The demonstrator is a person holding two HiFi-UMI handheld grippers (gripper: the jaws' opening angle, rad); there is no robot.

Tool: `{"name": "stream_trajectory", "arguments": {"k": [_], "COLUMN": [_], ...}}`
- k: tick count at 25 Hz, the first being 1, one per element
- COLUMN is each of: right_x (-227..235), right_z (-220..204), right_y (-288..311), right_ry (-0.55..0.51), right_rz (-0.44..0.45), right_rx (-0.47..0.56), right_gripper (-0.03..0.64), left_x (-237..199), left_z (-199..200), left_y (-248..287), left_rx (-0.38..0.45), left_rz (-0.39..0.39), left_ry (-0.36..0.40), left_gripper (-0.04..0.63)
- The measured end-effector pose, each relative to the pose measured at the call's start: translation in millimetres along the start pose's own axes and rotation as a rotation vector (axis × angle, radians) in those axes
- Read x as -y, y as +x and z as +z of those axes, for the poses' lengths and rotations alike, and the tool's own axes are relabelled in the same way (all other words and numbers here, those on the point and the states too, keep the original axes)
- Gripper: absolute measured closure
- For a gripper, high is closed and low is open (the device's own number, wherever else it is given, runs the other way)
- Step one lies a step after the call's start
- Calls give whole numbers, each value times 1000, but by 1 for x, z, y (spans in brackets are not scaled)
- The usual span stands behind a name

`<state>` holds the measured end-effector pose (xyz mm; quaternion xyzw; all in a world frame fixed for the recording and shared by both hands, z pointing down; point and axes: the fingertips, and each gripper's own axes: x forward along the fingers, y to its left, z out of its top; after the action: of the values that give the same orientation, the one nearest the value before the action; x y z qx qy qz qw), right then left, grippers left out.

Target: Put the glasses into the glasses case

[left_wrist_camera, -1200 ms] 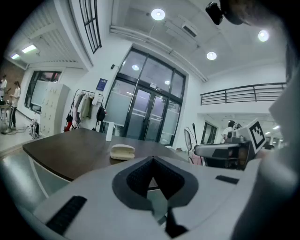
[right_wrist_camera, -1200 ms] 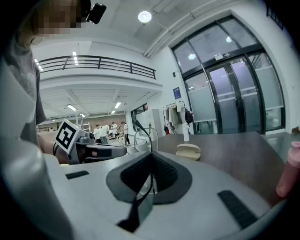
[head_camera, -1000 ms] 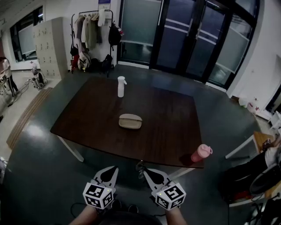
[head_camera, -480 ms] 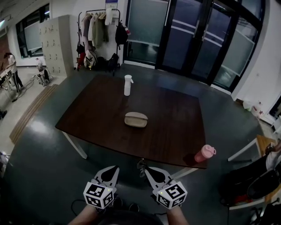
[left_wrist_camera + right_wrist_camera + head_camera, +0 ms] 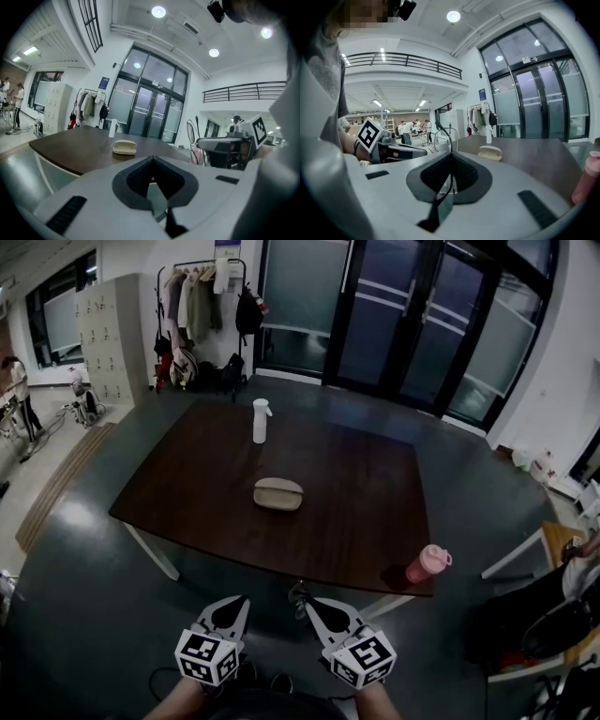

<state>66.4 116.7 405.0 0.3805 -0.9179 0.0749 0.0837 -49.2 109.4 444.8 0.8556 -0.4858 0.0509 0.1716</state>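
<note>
The closed beige glasses case (image 5: pixel 278 494) lies near the middle of the dark wooden table (image 5: pixel 356 521); it also shows in the left gripper view (image 5: pixel 124 147) and the right gripper view (image 5: pixel 490 152). Both grippers hover short of the table's near edge, close to my body. My right gripper (image 5: pixel 306 601) is shut on the thin-framed glasses (image 5: pixel 298 592). Their temple runs up between its jaws, with a lens (image 5: pixel 445 137) standing above the tips. My left gripper (image 5: pixel 239 599) sits beside it with its jaws together and nothing in them (image 5: pixel 152 158).
A white spray bottle (image 5: pixel 260 422) stands at the table's far side. A pink bottle (image 5: pixel 427 564) stands on the near right corner. A chair and bags sit to the right of the table, and a coat rack (image 5: pixel 197 315) stands by the far wall.
The head view swayed slightly to one side and back. Both grippers keep their place, and the glasses stay in the right one.
</note>
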Motion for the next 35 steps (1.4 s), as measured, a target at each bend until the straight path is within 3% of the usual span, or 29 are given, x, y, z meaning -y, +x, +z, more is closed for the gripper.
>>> {"name": "stream_trajectory", "arguments": {"k": [16,30,35], "right_x": [35,109,131], "right_z": [-26,-7,-3], "right_y": [-22,84,140], "right_ry": [73,109,-46], "right_rz": [-4,-81,-121], "right_rx": [7,-30,-139], "right_gripper": [626,626,626], "left_x": [25,-59,-100], "left_z": [-26,27,46], "left_y": [22,126,170], "left_rx": [-18,-37,-55], "left_rz": [13,-55,-75], "left_ry": [-25,-3,10], "left_gripper": [589,589,589]}}
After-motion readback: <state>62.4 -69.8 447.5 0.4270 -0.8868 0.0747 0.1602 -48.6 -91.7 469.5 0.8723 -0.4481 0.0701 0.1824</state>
